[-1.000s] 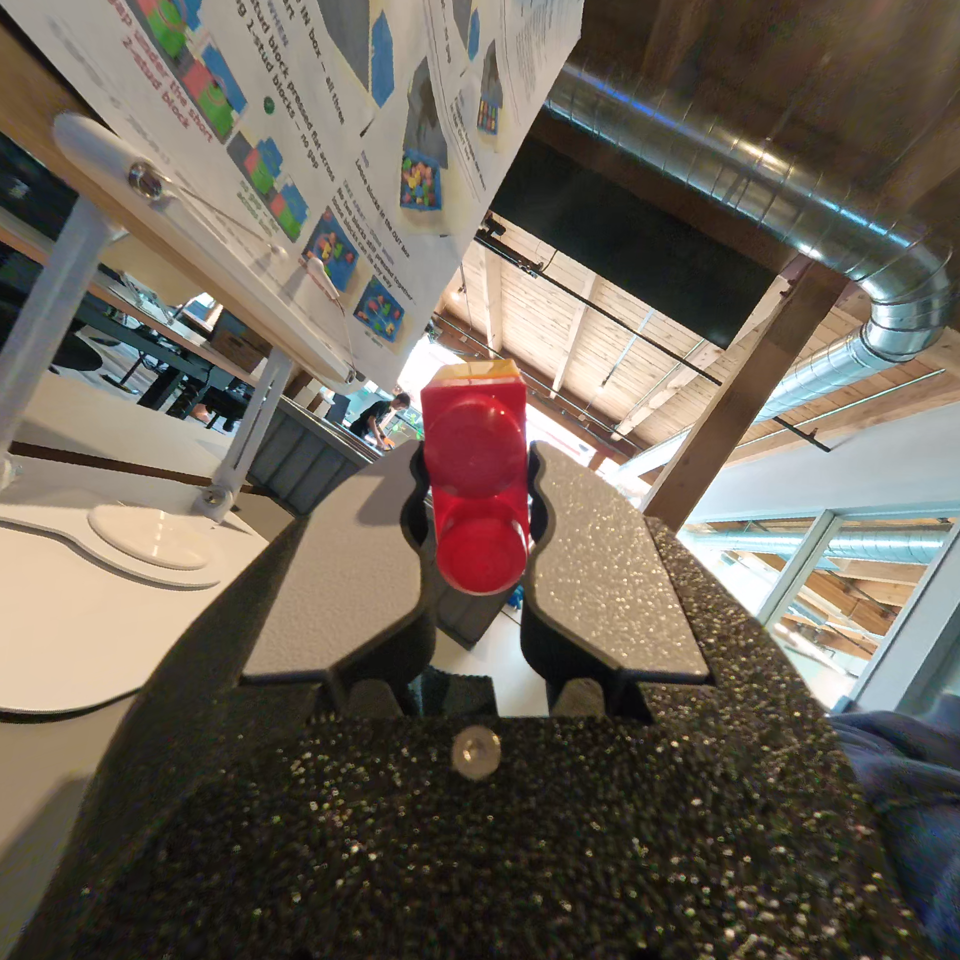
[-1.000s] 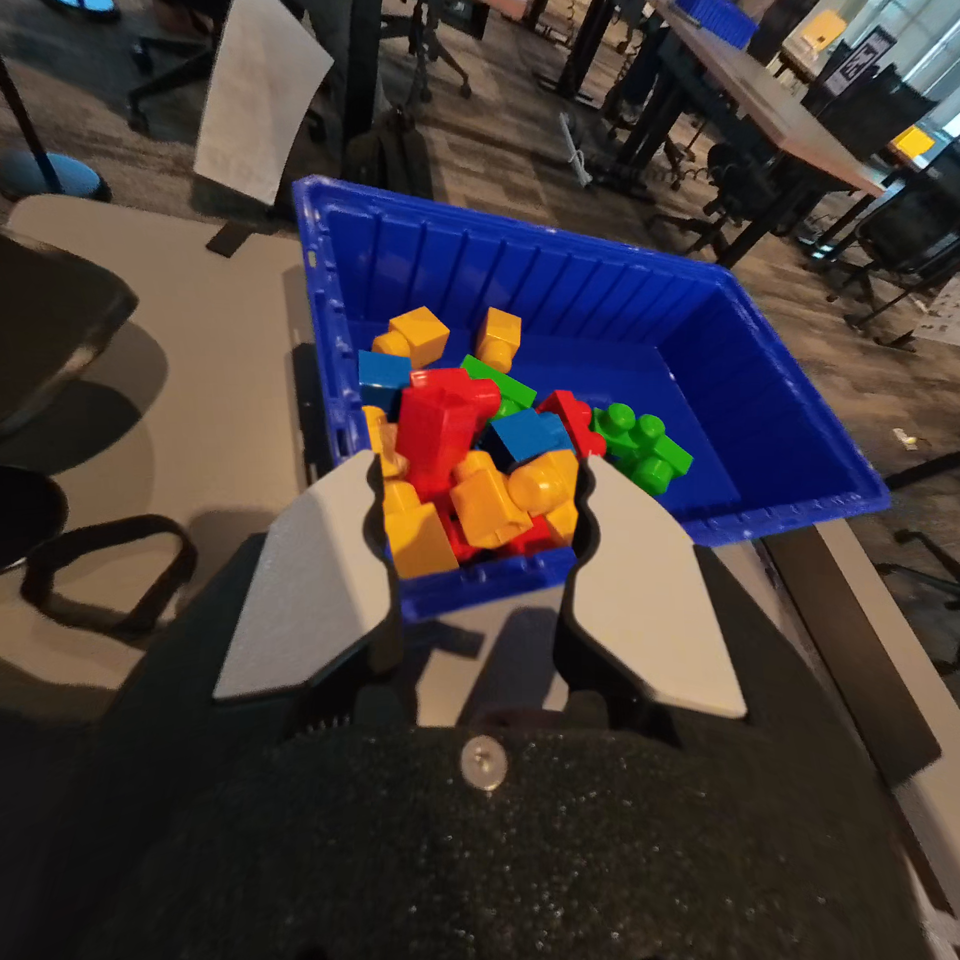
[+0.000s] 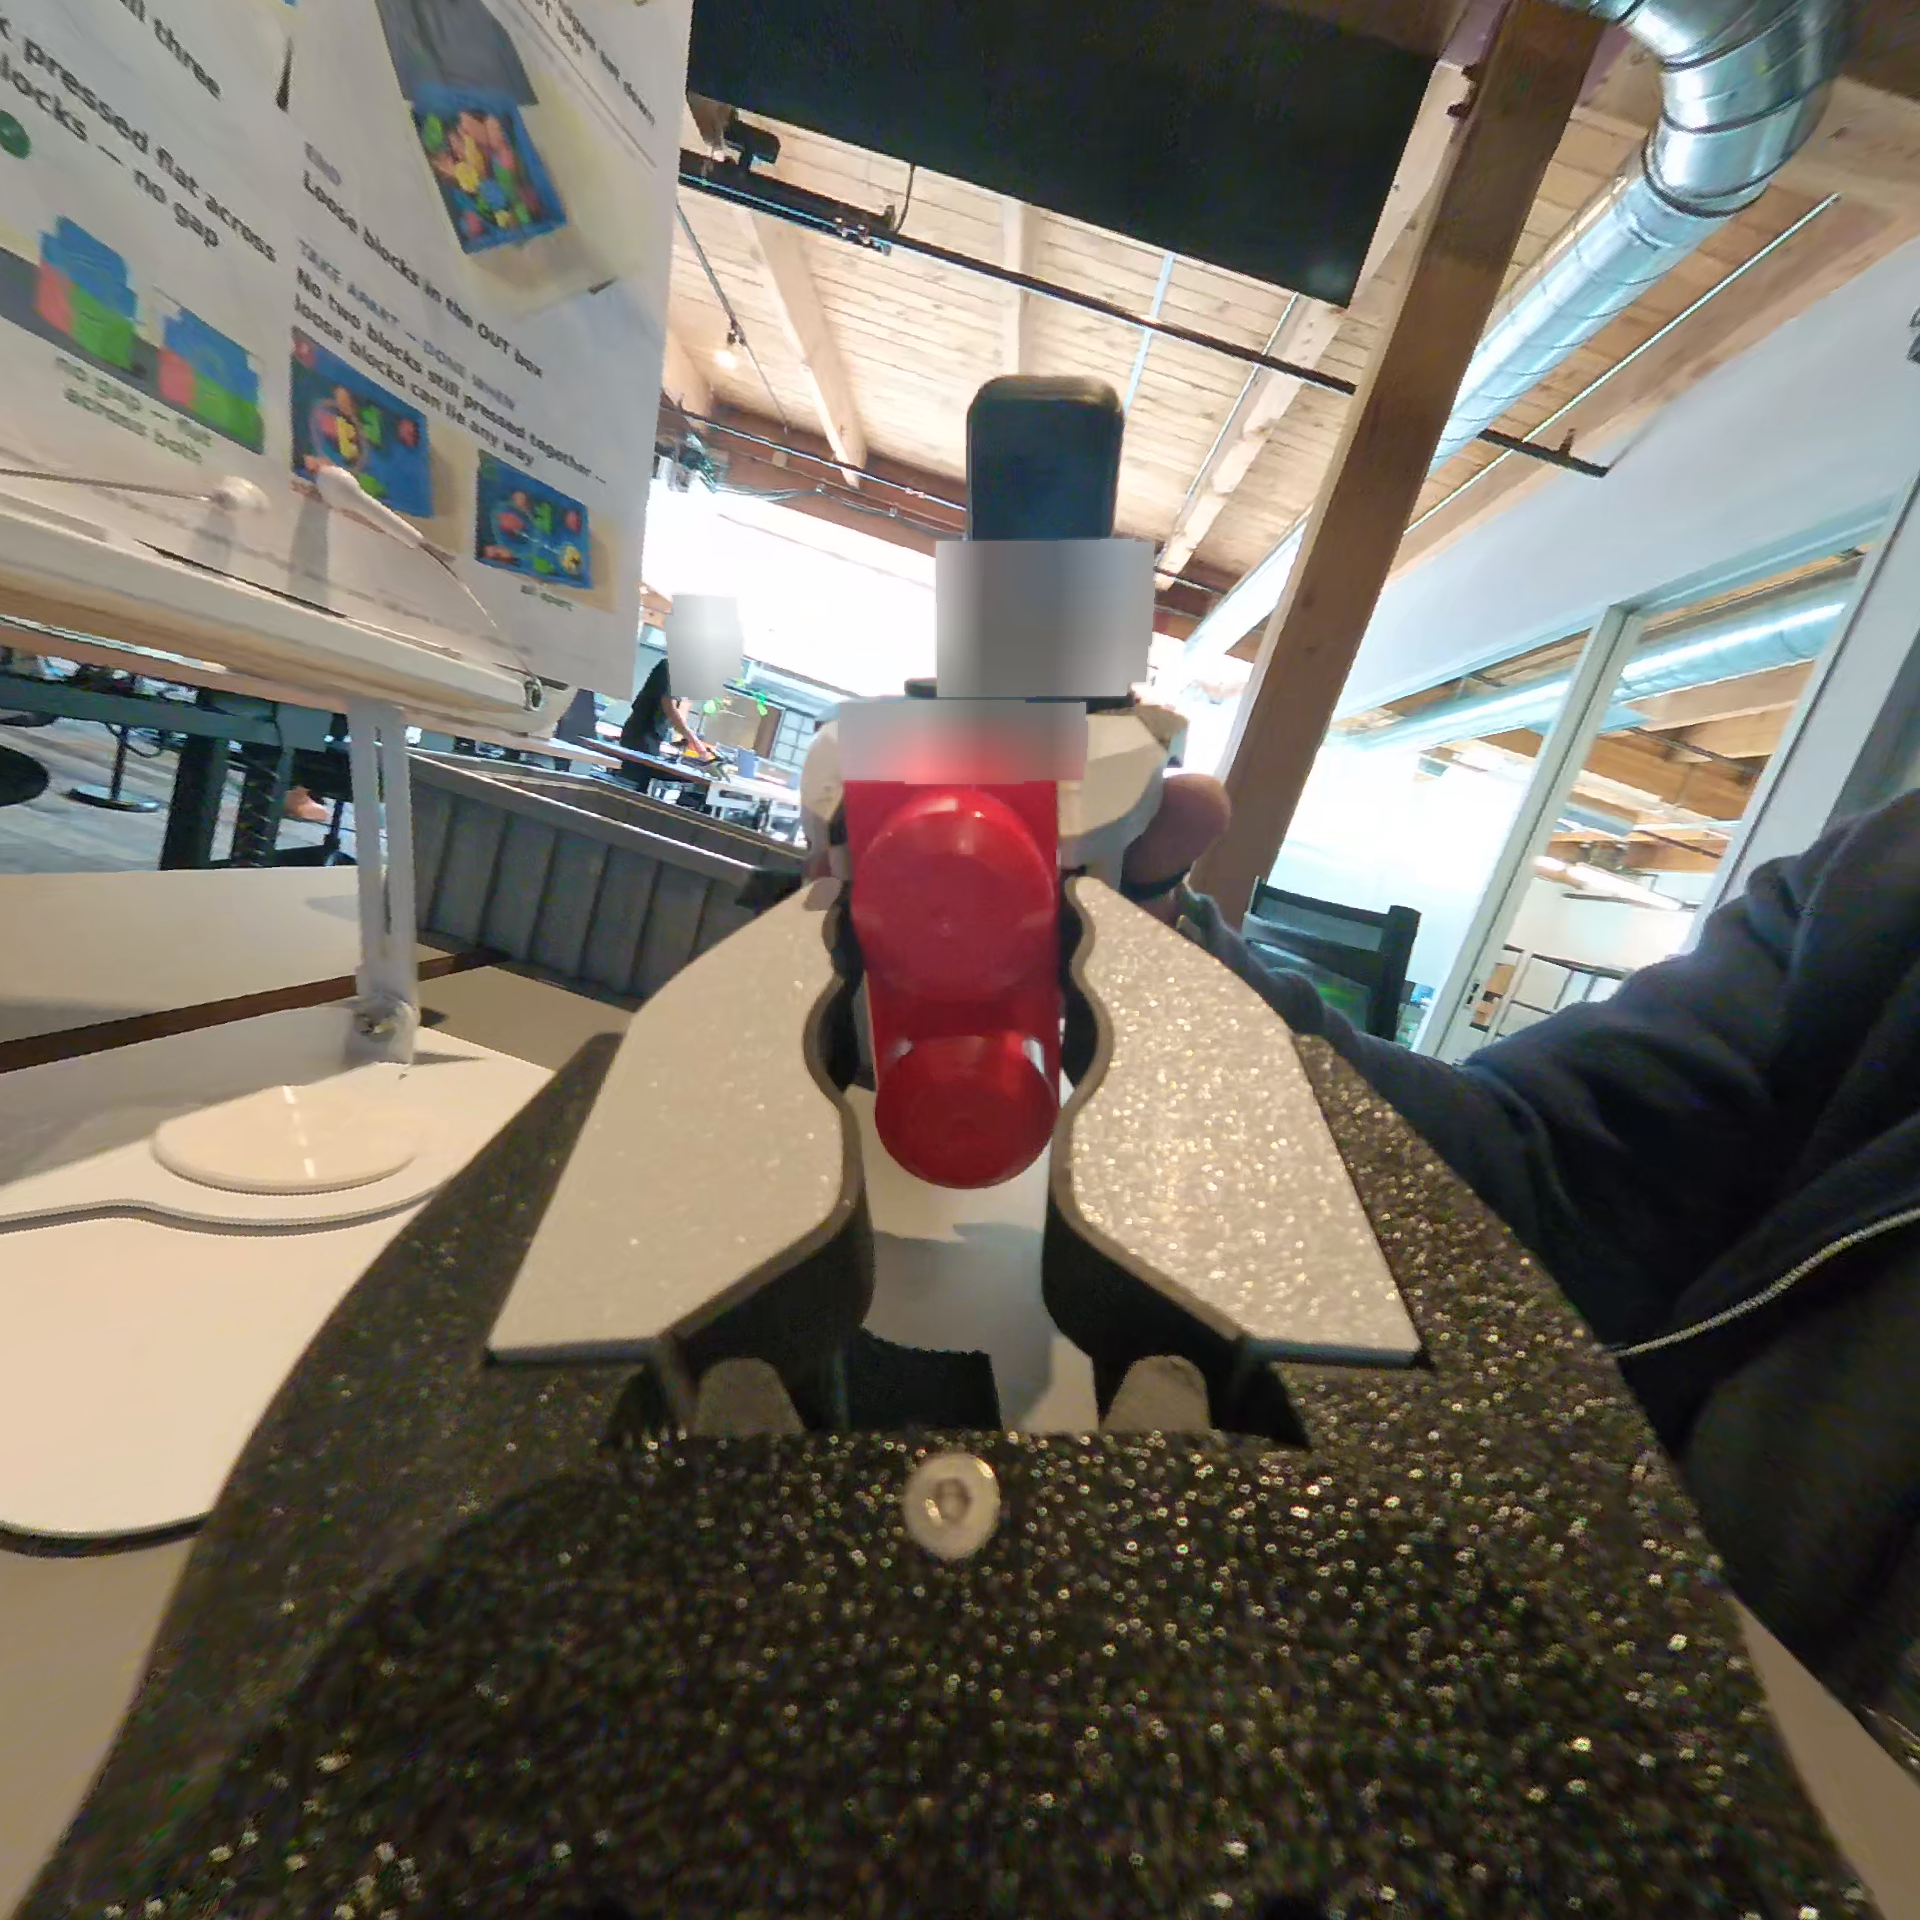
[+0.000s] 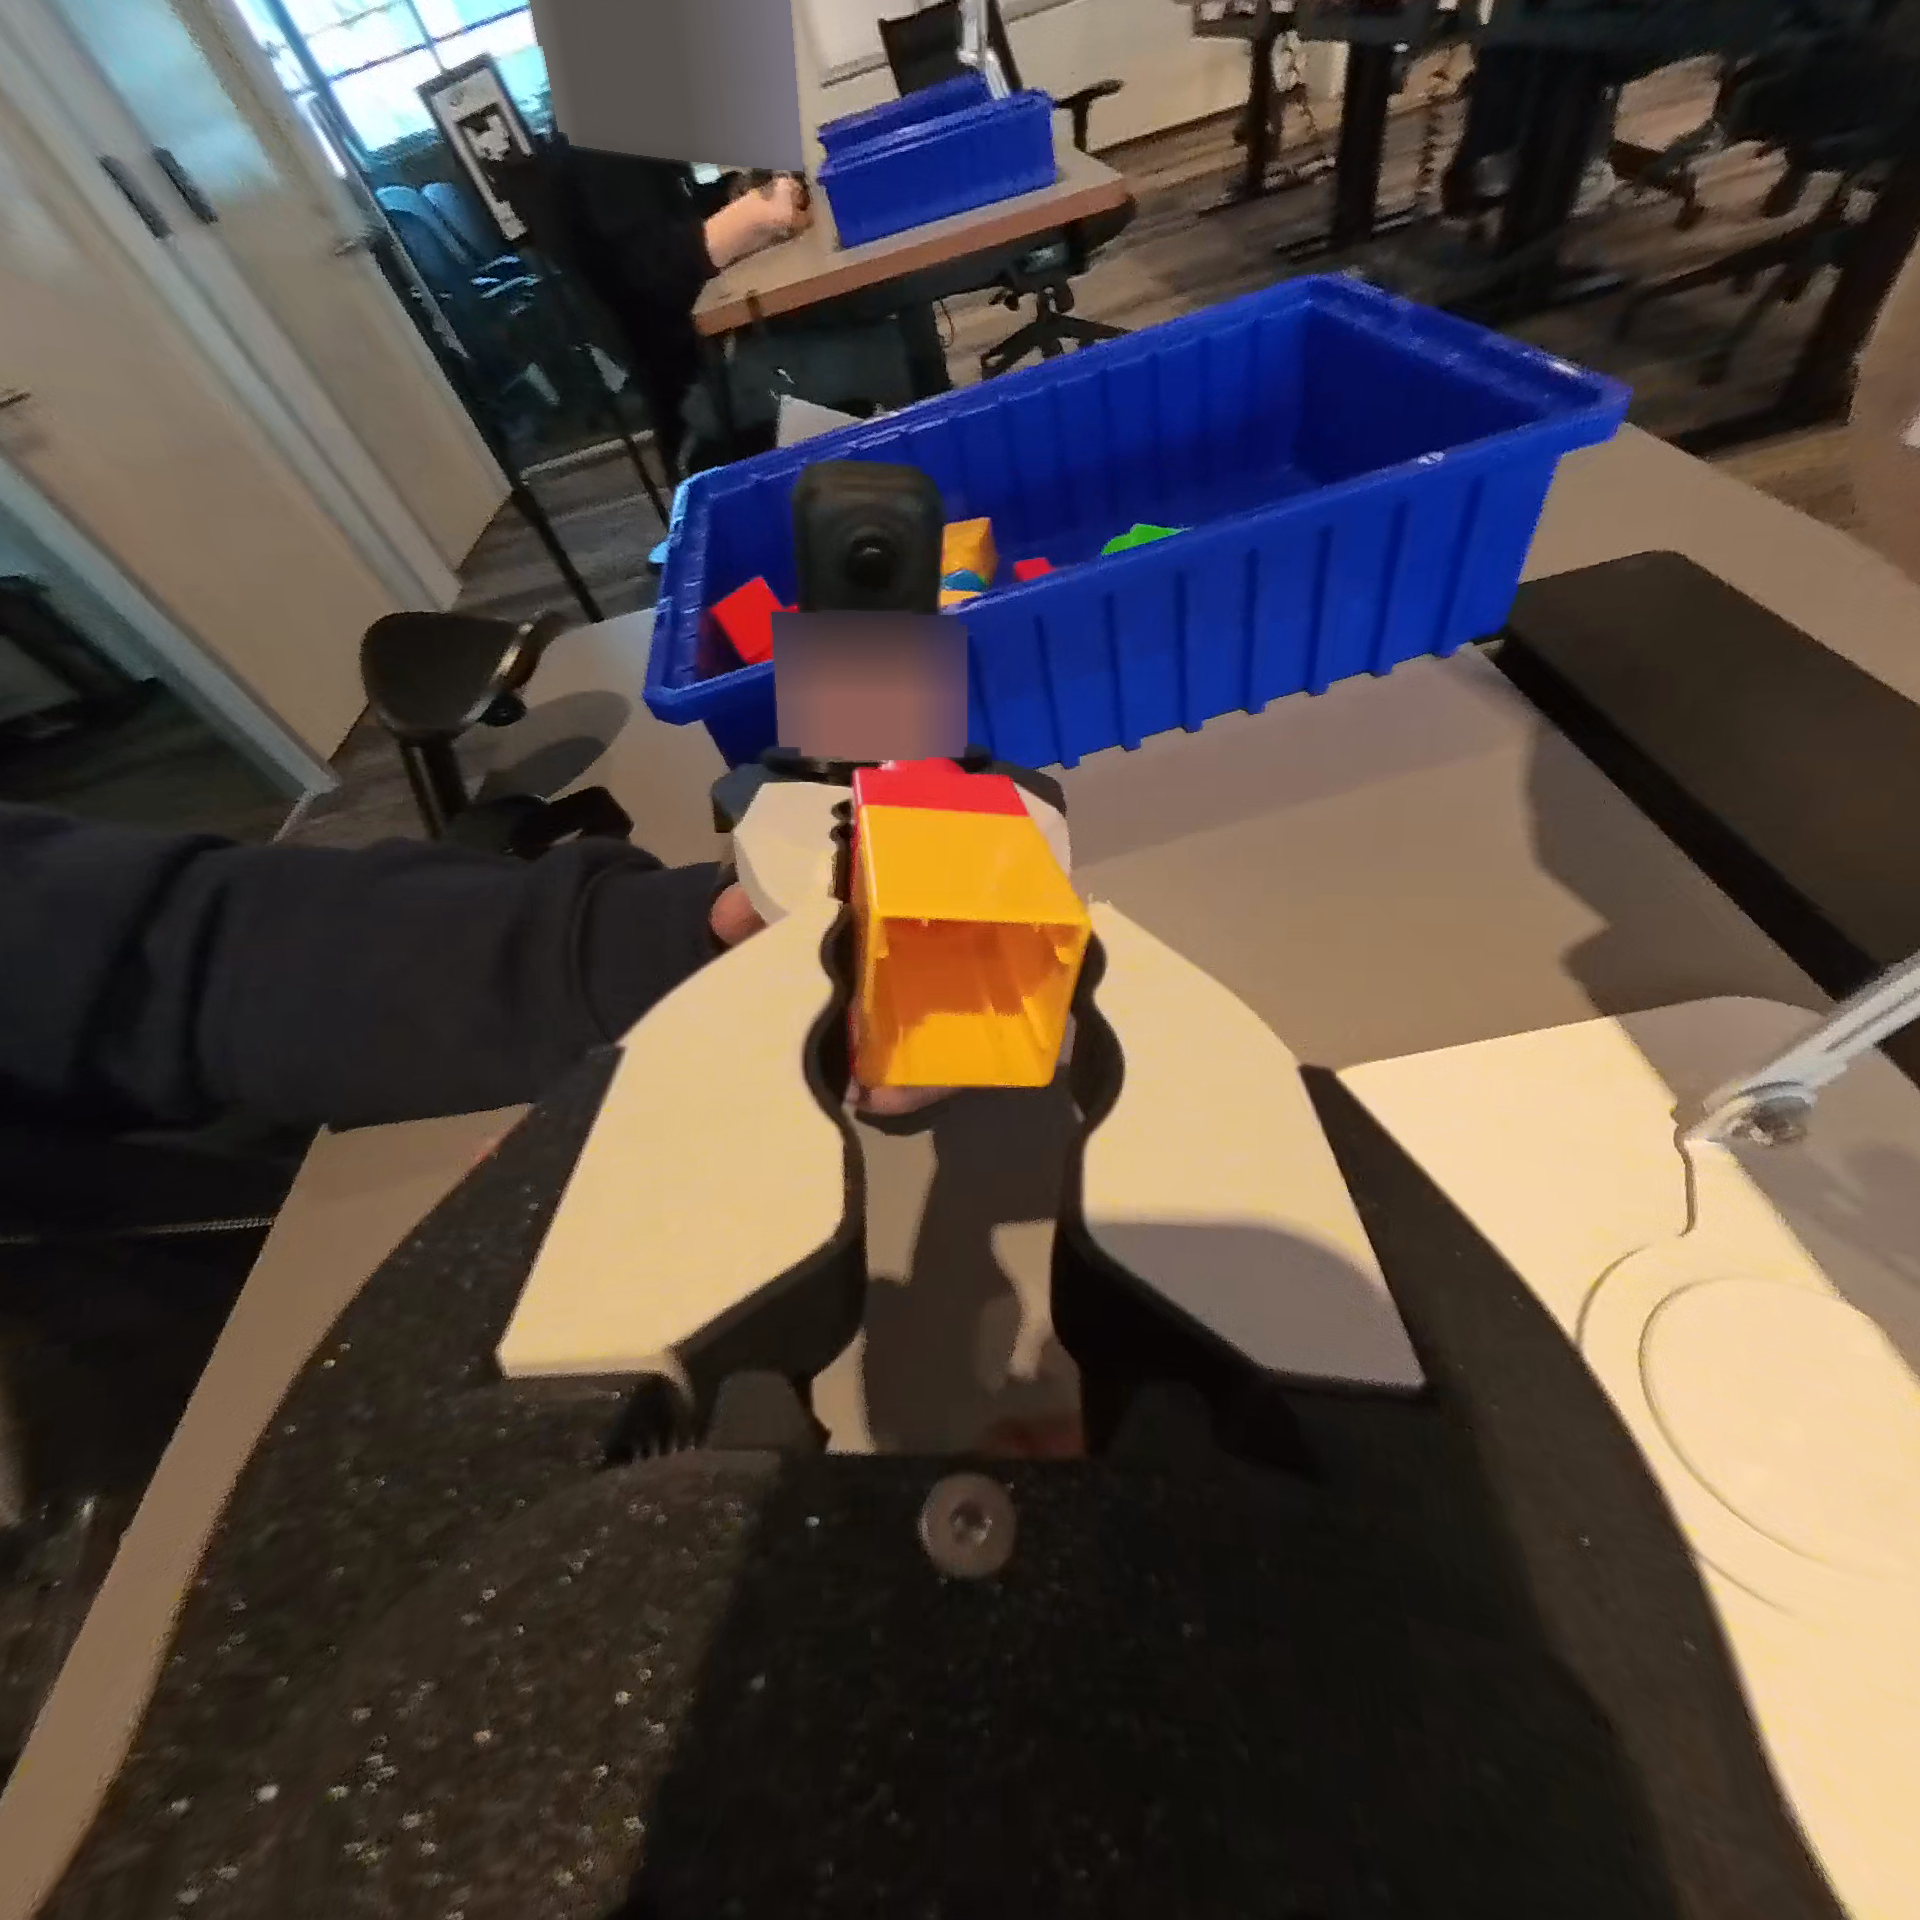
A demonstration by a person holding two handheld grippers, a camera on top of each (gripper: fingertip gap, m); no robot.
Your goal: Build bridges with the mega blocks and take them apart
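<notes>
1. The red block [image 3: 956, 966] is sitting between the fingers of the left tool [image 3: 956, 1029], its two round studs facing the left wrist camera; the tool is closed narrowly on its sides.
2. The yellow block [image 4: 961, 961] is pressed onto the red block's [image 4: 935, 790] far end, its hollow underside facing the right wrist camera.
3. The right tool [image 4: 961, 997] is clamping the yellow block, fingers drawn in against both its sides.
4. The two tools are pointing at each other above the grey table [image 4: 1351, 831], the joined pair held between them.
5. The blue bin [image 4: 1247, 623] is standing on the table at 12 o'clock beyond the blocks in the right wrist view, holding loose red, yellow and green blocks [image 4: 966, 551].
6. A dark sleeve [image 4: 312, 966] is reaching in at 9 o'clock there.
</notes>
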